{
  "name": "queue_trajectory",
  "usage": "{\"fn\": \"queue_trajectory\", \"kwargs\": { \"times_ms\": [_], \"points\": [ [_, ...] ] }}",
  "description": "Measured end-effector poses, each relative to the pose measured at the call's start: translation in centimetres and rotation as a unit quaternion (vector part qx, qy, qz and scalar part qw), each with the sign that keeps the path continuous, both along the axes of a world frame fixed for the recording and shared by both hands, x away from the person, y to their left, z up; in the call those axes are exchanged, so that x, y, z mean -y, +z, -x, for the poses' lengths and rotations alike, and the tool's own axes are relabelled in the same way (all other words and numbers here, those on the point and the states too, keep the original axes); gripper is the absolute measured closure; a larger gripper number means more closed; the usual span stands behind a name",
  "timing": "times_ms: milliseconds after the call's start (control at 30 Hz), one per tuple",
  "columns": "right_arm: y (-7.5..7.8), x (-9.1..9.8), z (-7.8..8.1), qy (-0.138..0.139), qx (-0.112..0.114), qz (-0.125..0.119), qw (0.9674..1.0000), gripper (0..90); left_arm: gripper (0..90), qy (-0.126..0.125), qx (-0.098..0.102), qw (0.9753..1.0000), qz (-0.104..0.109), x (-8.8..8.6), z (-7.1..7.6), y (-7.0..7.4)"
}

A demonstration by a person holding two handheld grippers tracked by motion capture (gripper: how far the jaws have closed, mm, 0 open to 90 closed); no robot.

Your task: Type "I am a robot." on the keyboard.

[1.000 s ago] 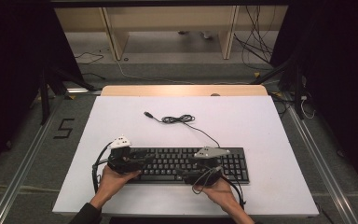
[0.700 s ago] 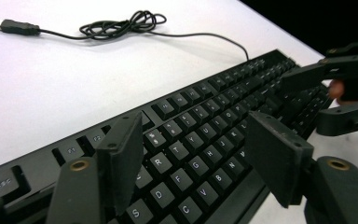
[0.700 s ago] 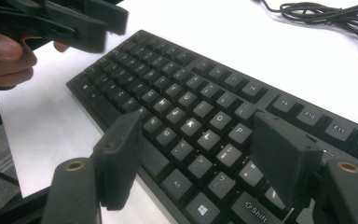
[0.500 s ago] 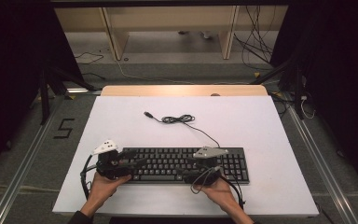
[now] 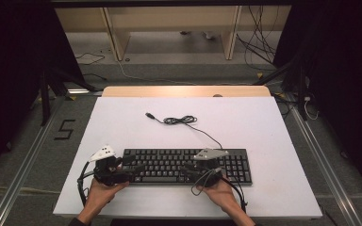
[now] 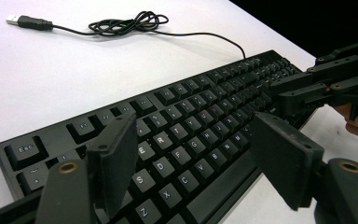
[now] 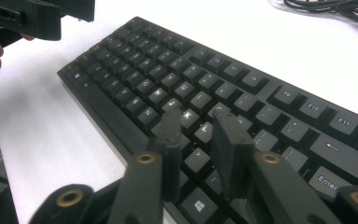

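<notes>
A black keyboard [image 5: 184, 165] lies flat near the front of the white table top [image 5: 264, 122], and its cable [image 5: 181, 120] coils behind it to a loose USB plug [image 5: 149, 115]. My left gripper [image 5: 131, 172] is at the keyboard's left end. Its jaws have just been opening and stand wide over the letter keys [image 6: 193, 135], gripping nothing. My right gripper [image 5: 188, 170] hovers over the keyboard's right half. Its jaws have just been closing and stand open by a narrow gap above the keys [image 7: 196, 119], with nothing between them.
The white top sits on a wooden table whose back edge [image 5: 184, 91] shows. Cables [image 5: 259, 52] trail on the floor behind, near wooden shelf legs [image 5: 113, 33]. Metal rails [image 5: 23, 174] run along both sides of the table.
My left gripper has moved left toward the keyboard's end and its jaws have spread wider. My right gripper's jaws have narrowed while that hand stayed in place.
</notes>
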State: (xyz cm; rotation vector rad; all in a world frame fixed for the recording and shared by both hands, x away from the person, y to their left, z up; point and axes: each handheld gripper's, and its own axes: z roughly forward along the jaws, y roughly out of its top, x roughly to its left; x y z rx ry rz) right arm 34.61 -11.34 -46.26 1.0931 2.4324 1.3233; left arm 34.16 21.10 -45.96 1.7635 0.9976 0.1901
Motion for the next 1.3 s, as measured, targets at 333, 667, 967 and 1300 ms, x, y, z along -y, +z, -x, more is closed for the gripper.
{"fn": "queue_trajectory", "kwargs": {
  "times_ms": [333, 667, 967, 1300],
  "points": [
    [-0.3, -0.3, -0.1, 0.003, -0.002, 0.011, 0.9999, 82.9, 30.0, -0.004, 0.009, 0.9999, 0.000, -0.1, 0.6, 0.0],
    [-0.7, -0.5, -0.3, 0.002, -0.005, 0.018, 0.9998, 86.8, 29.5, -0.009, 0.010, 0.9999, 0.002, 0.0, 1.0, 0.0],
    [-1.0, -0.6, -0.4, 0.003, -0.007, 0.024, 0.9997, 87.3, 28.9, -0.015, 0.010, 0.9998, 0.000, 0.3, 1.5, 0.0],
    [-1.3, -0.7, -0.4, 0.005, -0.008, 0.027, 0.9996, 87.6, 28.6, -0.019, 0.016, 0.9997, 0.000, 0.5, 1.9, 0.0]
  ]
}}
